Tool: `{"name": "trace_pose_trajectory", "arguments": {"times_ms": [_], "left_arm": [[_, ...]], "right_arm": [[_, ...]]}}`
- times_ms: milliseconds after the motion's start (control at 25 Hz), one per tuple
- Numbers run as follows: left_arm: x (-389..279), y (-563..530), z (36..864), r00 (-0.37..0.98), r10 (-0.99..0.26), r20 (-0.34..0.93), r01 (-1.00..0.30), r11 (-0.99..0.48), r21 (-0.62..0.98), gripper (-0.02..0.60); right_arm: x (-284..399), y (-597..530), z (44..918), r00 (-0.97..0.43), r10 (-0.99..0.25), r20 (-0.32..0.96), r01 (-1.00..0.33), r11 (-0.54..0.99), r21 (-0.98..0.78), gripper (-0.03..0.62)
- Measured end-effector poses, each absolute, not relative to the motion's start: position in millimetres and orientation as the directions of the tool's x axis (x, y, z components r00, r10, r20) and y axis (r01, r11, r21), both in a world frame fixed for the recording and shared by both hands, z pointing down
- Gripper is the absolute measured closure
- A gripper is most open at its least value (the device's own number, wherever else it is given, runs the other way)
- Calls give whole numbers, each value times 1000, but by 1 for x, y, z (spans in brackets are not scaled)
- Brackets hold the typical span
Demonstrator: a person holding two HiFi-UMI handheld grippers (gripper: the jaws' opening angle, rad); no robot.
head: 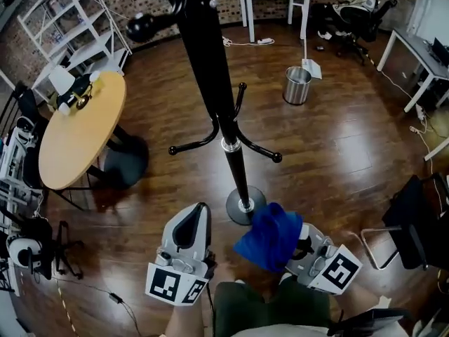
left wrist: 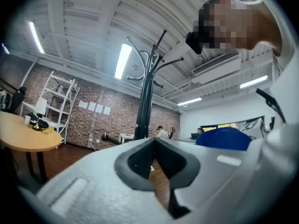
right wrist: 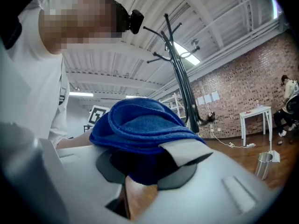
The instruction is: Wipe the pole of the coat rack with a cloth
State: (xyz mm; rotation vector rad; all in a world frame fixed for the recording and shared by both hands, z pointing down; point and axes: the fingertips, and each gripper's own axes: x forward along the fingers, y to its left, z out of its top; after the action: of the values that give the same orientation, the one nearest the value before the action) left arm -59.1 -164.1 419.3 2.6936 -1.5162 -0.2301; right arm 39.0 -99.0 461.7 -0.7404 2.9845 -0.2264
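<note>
cloth (head: 270, 236) is the blue thing here. it is bunched up and pinched in the right gripper (right wrist: 145, 166). the jaws are closed on a fold of it, and the rest flops over the top. the left gripper (head: 202, 213) has its jaws pressed together with nothing in them. both grippers are held low, close to the person.

the pole (head: 210, 69) is black and stands straight up from a round base (head: 245, 206) on the wood floor (head: 337, 146). its long way runs up and down. curved hooks (head: 256, 148) stick out partway up.

in the head view the base sits just ahead of the two grippers, about between them. the cloth is just beside the base on the right, but it does not touch the pole. the right gripper view shows the pole ahead, rising high above the cloth.

i think the wiping has not begun. both grippers are near the pole, but only the right one has the cloth. so it likely needs to go forward and a little left until the cloth meets the pole, then slide up and down along it. the hooks could get in the way.
</note>
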Motion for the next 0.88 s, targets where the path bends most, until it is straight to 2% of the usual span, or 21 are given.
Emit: {"name": "trace_pose_trajectory", "arguments": {"times_ms": [160, 400, 520, 680, 800, 880], "left_arm": [[-54, -174, 512, 498, -861, -102, -854, -507, 119, 579], [-72, -182, 589, 461, -880, -113, -874, -472, 113, 579], [-75, -183, 624, 457, -879, -135, -876, -471, 103, 579], [-65, -189, 679, 464, -870, -165, -873, -481, 80, 579], [-73, -200, 723, 377, -901, -215, -919, -393, 33, 579], [-74, -201, 759, 346, -913, -216, -932, -361, 37, 579]], "right_arm": [[49, -142, 551, -875, -482, -39, -479, 875, -63, 482], [47, -234, 546, -868, -488, -91, -491, 871, 8, 482], [41, -266, 546, -840, -543, 7, -537, 832, 141, 482], [42, -289, 578, -831, -556, 19, -550, 825, 128, 482], [31, -305, 632, -824, -563, 69, -538, 814, 219, 482], [30, -299, 692, -831, -550, 80, -528, 826, 197, 482]]}}
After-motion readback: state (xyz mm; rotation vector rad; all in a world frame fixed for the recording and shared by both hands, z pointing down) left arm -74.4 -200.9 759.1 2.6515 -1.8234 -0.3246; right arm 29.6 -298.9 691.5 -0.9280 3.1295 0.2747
